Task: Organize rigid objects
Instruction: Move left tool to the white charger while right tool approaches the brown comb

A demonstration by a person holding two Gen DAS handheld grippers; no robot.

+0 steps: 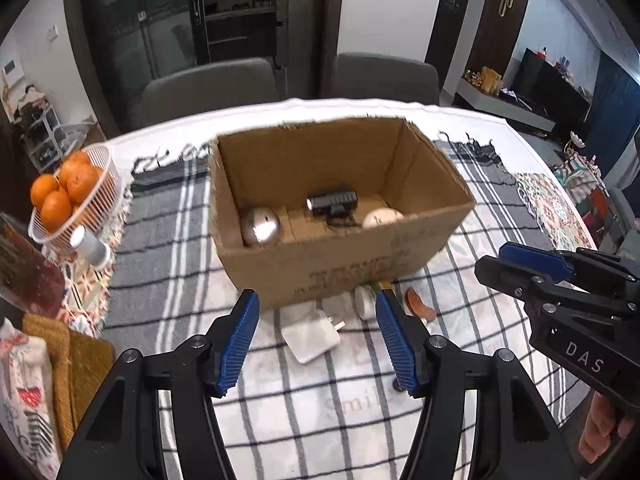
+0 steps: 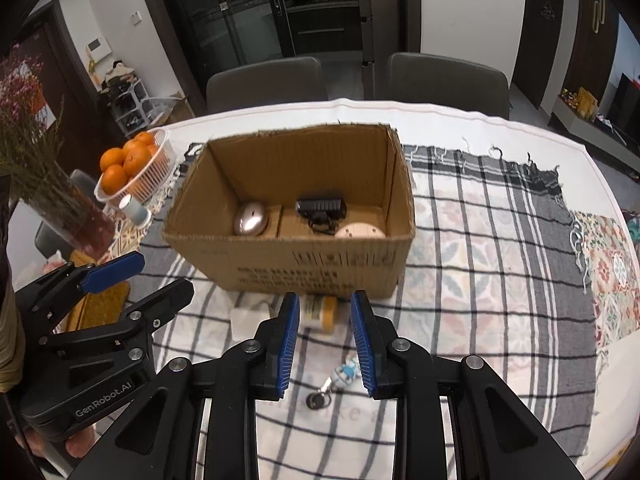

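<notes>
From the left wrist we are looking down along our left gripper [image 1: 316, 312], and its jaws are standing apart with nothing pinched between them. Just below the gap, a touch nearer us than the tips, the white charger [image 1: 310, 338] is lying flat on the checked cloth [image 1: 168, 248], prongs pointing toward the right finger. Past the right fingertip a small bottle [image 1: 366, 300] and a brown curved piece [image 1: 420, 305] are sitting against the front wall of the cardboard box [image 1: 332, 264]. Beyond the tips, inside the box, we are seeing a silver ball [image 1: 260, 226], a black lamp [image 1: 332, 206] and a pale round thing [image 1: 382, 217]. Off to the right, our right gripper [image 1: 516, 268] is hovering, nearly closed.

Switching to the right wrist: our right gripper [image 2: 325, 312] is showing only a narrow slot between the pads, and they are clamping nothing. The bottle [image 2: 320, 312] is lying on its side just past the tips, its orange end peeking out. Nearer us, under the fingers, a key fob [image 2: 332, 388] is resting on the cloth.

For the left hand's pick, we judge the charger the likeliest target: we are wanting to lower straight down, straddle its flat sides rather than the prongs, and close gently so it does not skid. The right jaws are needing to widen before the bottle.
</notes>
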